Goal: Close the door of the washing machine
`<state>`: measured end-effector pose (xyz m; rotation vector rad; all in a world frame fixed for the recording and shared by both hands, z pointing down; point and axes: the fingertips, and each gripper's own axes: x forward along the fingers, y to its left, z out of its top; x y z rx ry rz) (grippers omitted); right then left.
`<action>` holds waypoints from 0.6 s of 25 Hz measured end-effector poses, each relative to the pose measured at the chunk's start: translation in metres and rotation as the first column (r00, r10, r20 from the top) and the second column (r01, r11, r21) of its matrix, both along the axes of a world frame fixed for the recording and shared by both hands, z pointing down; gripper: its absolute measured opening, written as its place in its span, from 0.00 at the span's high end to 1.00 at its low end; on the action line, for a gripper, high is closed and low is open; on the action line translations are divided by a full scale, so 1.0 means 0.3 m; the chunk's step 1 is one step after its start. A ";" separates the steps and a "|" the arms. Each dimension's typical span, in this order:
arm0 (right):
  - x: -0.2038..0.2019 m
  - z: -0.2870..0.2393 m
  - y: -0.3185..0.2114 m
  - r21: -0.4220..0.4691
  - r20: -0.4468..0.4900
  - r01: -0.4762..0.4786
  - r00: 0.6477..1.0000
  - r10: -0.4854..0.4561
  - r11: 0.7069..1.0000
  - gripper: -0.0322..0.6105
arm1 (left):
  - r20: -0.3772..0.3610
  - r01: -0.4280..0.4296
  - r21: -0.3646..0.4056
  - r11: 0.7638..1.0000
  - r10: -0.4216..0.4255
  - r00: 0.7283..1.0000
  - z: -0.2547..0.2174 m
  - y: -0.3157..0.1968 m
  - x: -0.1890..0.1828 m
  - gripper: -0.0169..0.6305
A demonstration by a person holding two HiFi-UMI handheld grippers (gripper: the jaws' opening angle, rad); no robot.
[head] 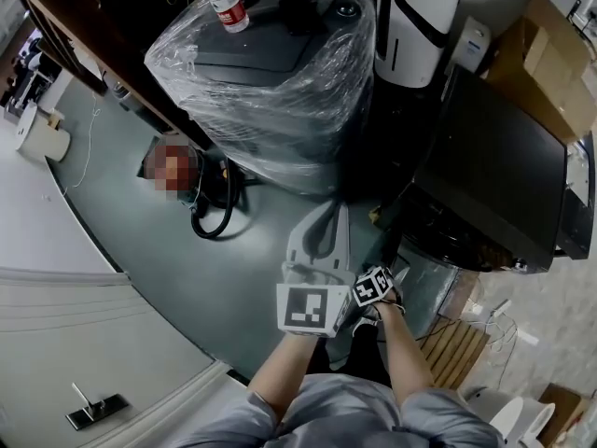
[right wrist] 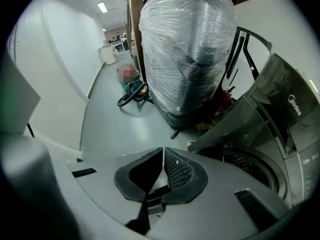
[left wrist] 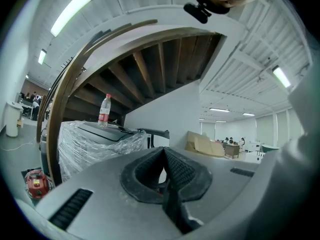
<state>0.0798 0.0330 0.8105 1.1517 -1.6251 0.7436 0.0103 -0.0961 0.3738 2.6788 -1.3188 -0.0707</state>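
A dark top-loading washing machine (right wrist: 292, 149) stands to the right of the right gripper. Its lid (right wrist: 277, 101) is raised and tilted back, and the perforated drum (right wrist: 250, 166) shows under it. In the head view the lid is the big dark panel (head: 494, 171) at the right. My left gripper (head: 326, 215) points forward over the grey floor, jaws shut and empty; in its own view the left gripper (left wrist: 164, 151) aims level across the room. My right gripper (right wrist: 163, 151) is shut on nothing, just left of the machine. Its marker cube (head: 373, 287) sits beside the left gripper's.
A plastic-wrapped appliance (head: 270, 73) with a water bottle (head: 225, 1) on top stands ahead. A black hose (head: 213, 215) and a red tool (left wrist: 34, 181) lie by its base. Cardboard boxes (head: 546, 54) and a white appliance (head: 420, 17) sit behind the washer. A wooden pallet (head: 452, 348) lies at the right.
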 end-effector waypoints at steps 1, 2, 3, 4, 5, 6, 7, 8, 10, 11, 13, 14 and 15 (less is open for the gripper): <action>0.018 0.009 0.013 0.000 -0.003 -0.009 1.000 0.009 1.000 0.94 | -0.006 -0.009 -0.002 1.000 0.009 1.000 -0.003 0.006 0.021 0.97; 0.033 0.012 0.024 0.000 -0.003 -0.019 1.000 0.019 1.000 0.94 | -0.010 -0.018 -0.006 1.000 0.018 1.000 -0.006 0.012 0.042 0.97; 0.043 0.000 0.032 0.001 0.002 -0.031 1.000 0.031 1.000 0.94 | -0.013 -0.028 -0.009 1.000 0.028 1.000 -0.008 0.019 0.062 0.97; 0.051 -0.021 0.037 0.002 0.011 -0.044 0.999 0.044 0.999 0.94 | -0.014 -0.038 -0.010 0.999 0.038 0.999 -0.010 0.027 0.083 0.97; 0.059 -0.036 0.043 0.002 0.018 -0.055 0.998 0.055 0.998 0.94 | -0.015 -0.049 -0.010 0.999 0.048 0.999 -0.012 0.034 0.102 0.97; 0.072 -0.041 0.052 -0.001 0.019 -0.063 0.998 0.063 0.998 0.94 | -0.015 -0.057 -0.009 0.998 0.057 0.998 -0.012 0.041 0.121 0.97; 0.086 -0.042 0.062 -0.004 0.018 -0.069 0.997 0.069 0.998 0.94 | -0.016 -0.065 -0.010 0.998 0.065 0.998 -0.012 0.048 0.139 0.97; 0.100 -0.043 0.072 -0.007 0.014 -0.073 0.997 0.074 0.997 0.94 | -0.015 -0.072 -0.009 0.997 0.072 0.997 -0.011 0.055 0.157 0.97; 0.127 -0.047 0.090 -0.009 0.004 -0.079 0.997 0.079 0.997 0.94 | -0.014 -0.087 -0.005 0.996 0.087 0.996 -0.010 0.067 0.192 0.97; 0.142 -0.048 0.100 -0.011 -0.001 -0.081 0.997 0.081 0.997 0.94 | -0.015 -0.094 -0.005 0.996 0.094 0.995 -0.011 0.072 0.210 0.97; 0.174 -0.045 0.121 -0.018 -0.010 -0.088 0.996 0.087 0.996 0.94 | -0.018 -0.106 -0.005 0.994 0.106 0.994 -0.016 0.083 0.244 0.97; 0.191 -0.045 0.130 -0.019 -0.013 -0.093 0.996 0.093 0.995 0.94 | -0.021 -0.111 -0.005 0.994 0.111 0.994 -0.018 0.088 0.261 0.97; 0.208 -0.046 0.136 -0.020 -0.016 -0.100 0.995 0.099 0.995 0.94 | -0.021 -0.117 -0.003 0.993 0.117 0.993 -0.019 0.093 0.278 0.97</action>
